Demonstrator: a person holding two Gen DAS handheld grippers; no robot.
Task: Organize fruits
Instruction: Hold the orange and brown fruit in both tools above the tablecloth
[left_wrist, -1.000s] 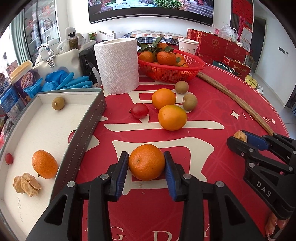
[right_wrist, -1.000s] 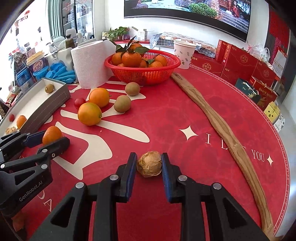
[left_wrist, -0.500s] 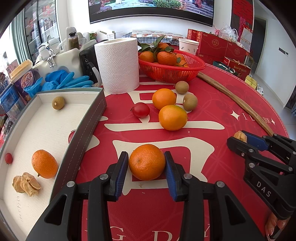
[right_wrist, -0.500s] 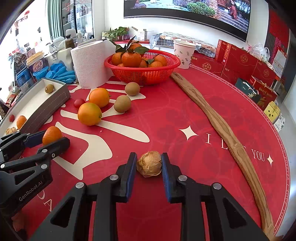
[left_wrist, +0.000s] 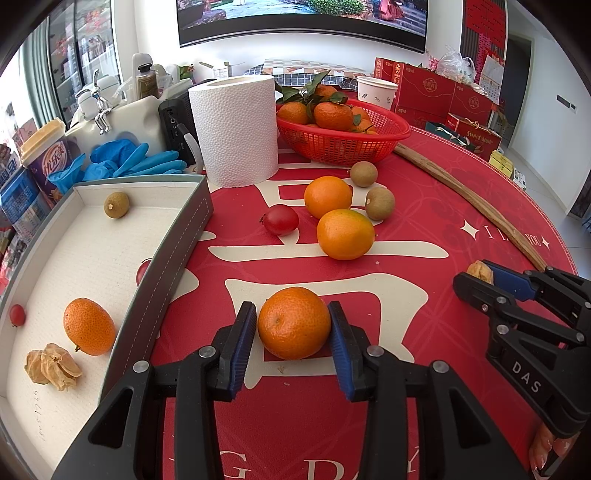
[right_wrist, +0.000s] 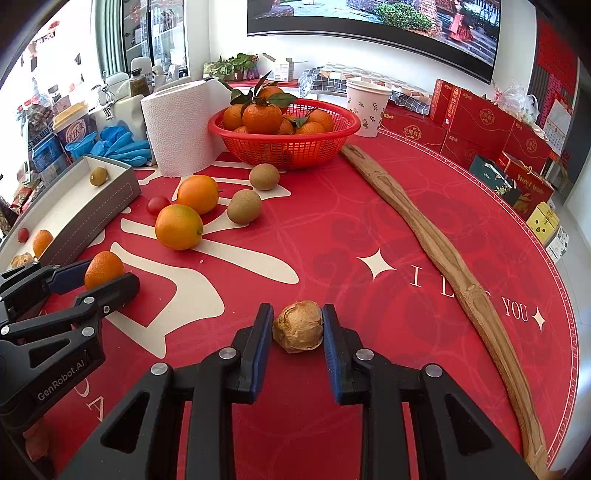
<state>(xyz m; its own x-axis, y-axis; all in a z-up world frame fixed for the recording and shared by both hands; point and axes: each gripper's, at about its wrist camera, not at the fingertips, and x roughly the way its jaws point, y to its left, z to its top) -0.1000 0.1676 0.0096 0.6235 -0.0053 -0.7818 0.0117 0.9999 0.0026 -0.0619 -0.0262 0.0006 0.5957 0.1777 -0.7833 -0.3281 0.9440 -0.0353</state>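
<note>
Both grippers tilt steeply down toward the red desk, side by side, each with 1 fruit between its fingers.

The left gripper has its 2 blue-padded fingers on either side of a mandarin that sits on the desk just right of the grey tray. Both pads look pressed against its skin, so the fingers are grasping it.

The right gripper is clenched on a papery husked fruit, also resting on the desk, with the pads touching its 2 sides.

Inside the tray lie another mandarin, 2 husked fruits, a small greenish fruit and a cherry tomato. Farther back on the desk are 2 oranges, a tomato, 2 brown-green fruits and a red basket of mandarins, beside a paper towel roll.
</note>
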